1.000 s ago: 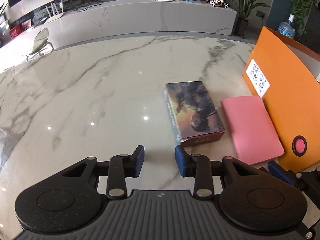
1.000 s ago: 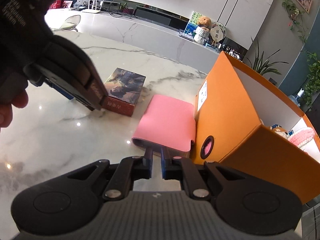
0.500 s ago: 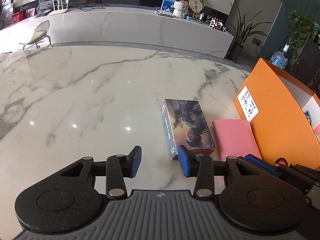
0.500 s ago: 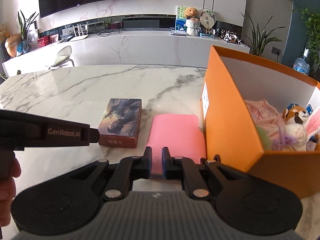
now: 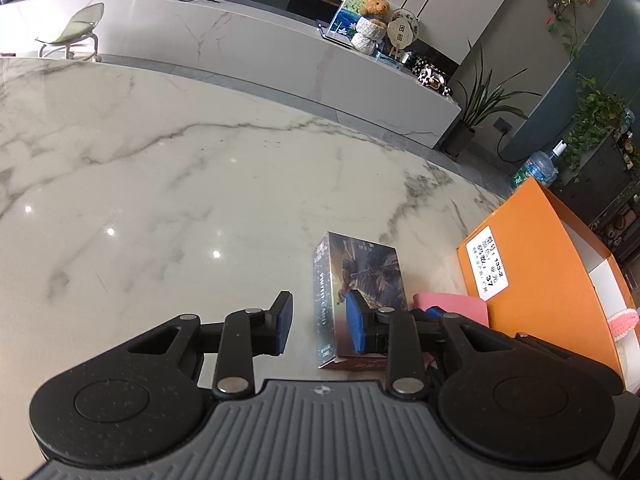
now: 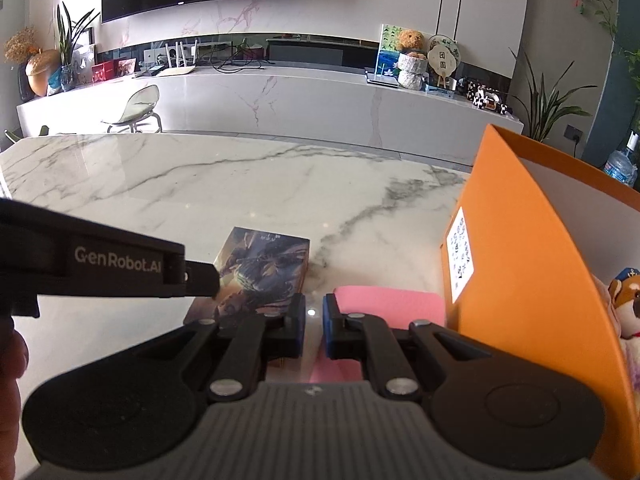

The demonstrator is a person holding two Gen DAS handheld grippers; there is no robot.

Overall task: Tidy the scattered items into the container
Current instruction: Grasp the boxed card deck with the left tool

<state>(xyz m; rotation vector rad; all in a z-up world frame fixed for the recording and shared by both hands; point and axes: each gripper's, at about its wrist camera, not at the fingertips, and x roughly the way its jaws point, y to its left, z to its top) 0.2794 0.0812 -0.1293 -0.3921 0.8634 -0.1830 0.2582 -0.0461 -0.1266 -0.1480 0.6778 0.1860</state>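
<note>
A dark illustrated box lies flat on the marble table. A pink pouch lies right of it, against the orange container. My left gripper is open and empty, raised above the table; its right finger overlaps the box's near end in the image. My right gripper hovers above the gap between box and pouch, jaws a narrow gap apart, holding nothing. The pouch's near part is hidden behind its right finger.
The orange container holds plush toys and a pink item. The left gripper's body crosses the left of the right wrist view. A long white counter and a chair stand beyond the table.
Both grippers have risen and tilted up, so more of the room shows. The right gripper's jaws have opened slightly. The box and pouch have not moved.
</note>
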